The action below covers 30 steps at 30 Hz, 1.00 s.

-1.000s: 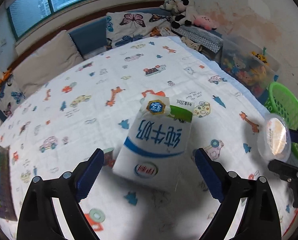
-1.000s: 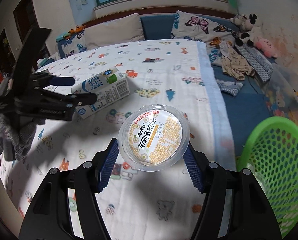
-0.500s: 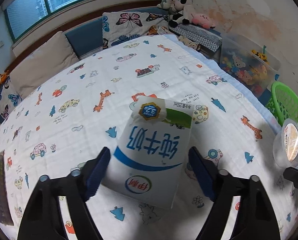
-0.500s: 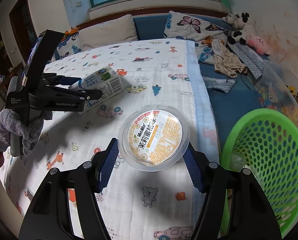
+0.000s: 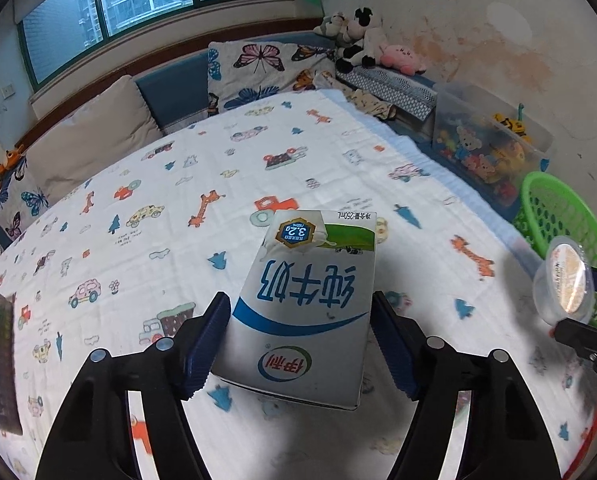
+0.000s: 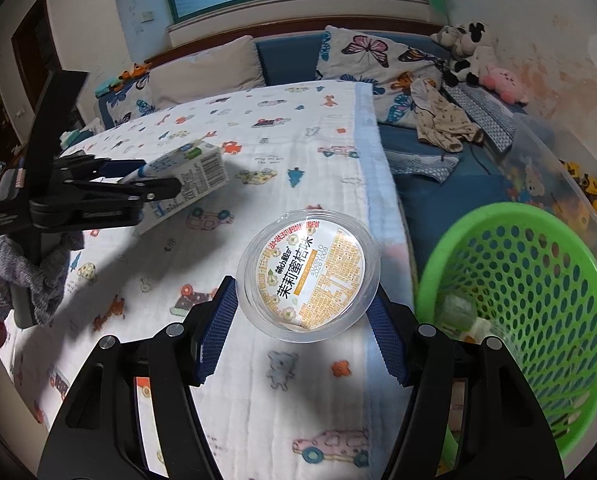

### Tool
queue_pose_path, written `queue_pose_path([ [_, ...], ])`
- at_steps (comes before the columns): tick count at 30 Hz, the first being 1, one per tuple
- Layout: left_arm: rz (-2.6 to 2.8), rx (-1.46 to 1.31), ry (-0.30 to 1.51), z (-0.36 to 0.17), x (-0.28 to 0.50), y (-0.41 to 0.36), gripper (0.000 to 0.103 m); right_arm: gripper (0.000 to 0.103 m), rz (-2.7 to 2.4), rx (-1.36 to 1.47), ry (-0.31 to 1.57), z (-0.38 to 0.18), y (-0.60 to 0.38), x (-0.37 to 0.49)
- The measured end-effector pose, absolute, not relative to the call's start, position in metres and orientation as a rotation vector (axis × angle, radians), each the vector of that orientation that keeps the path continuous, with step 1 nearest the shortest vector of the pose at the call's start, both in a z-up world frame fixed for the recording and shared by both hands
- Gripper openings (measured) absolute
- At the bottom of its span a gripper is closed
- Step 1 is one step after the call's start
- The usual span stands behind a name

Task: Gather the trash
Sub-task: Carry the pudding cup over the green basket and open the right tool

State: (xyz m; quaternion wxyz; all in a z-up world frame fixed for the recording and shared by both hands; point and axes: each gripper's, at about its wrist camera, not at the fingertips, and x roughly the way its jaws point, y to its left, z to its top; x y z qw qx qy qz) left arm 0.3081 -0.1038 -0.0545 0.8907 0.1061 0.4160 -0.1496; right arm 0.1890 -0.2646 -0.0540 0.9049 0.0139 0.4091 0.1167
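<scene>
A white and blue milk carton (image 5: 306, 308) sits between the blue pads of my left gripper (image 5: 298, 306), whose jaws are closing and press its sides. In the right wrist view the carton (image 6: 194, 172) hangs tilted above the bed sheet in the left gripper (image 6: 150, 188). My right gripper (image 6: 301, 292) is shut on a clear plastic cup (image 6: 308, 276) with an orange printed lid. It holds the cup over the bed's edge, just left of the green basket (image 6: 538, 240). The cup (image 5: 564, 280) and basket (image 5: 554, 204) also show at the right of the left wrist view.
The bed carries a white cartoon-print sheet (image 5: 178, 200), with pillows (image 5: 90, 140) and plush toys (image 5: 362, 44) along the far side. A clear box of toys (image 5: 486, 148) stands by the wall behind the basket. Some items lie in the basket's bottom (image 6: 458, 312). A gloved hand (image 6: 26, 280) holds the left gripper.
The left jaws came in from wide apart onto the carton's sides, and the carton now hangs off the sheet. The right gripper carried the cup nearer to the green basket.
</scene>
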Motion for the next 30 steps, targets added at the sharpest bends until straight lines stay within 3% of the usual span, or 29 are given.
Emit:
queue_pose_path([
  [27, -0.491, 0.240, 0.752, 0.004, 0.234, -0.202, 0.066, 0.065, -0.010, 0.092, 0.817, -0.048, -0.392, 0.137],
  [28, -0.496, 0.241, 0.752, 0.004, 0.233, -0.204, 0.049, 0.065, -0.023, 0.096, 0.820, -0.049, -0.398, 0.137],
  [29, -0.509, 0.240, 0.768, 0.003, 0.233, -0.209, 0.040, 0.065, -0.031, 0.099, 0.823, -0.050, -0.403, 0.138],
  [30, -0.521, 0.230, 0.788, 0.002, 0.234, -0.213, 0.040, 0.065, -0.042, 0.103, 0.827, -0.052, -0.408, 0.138],
])
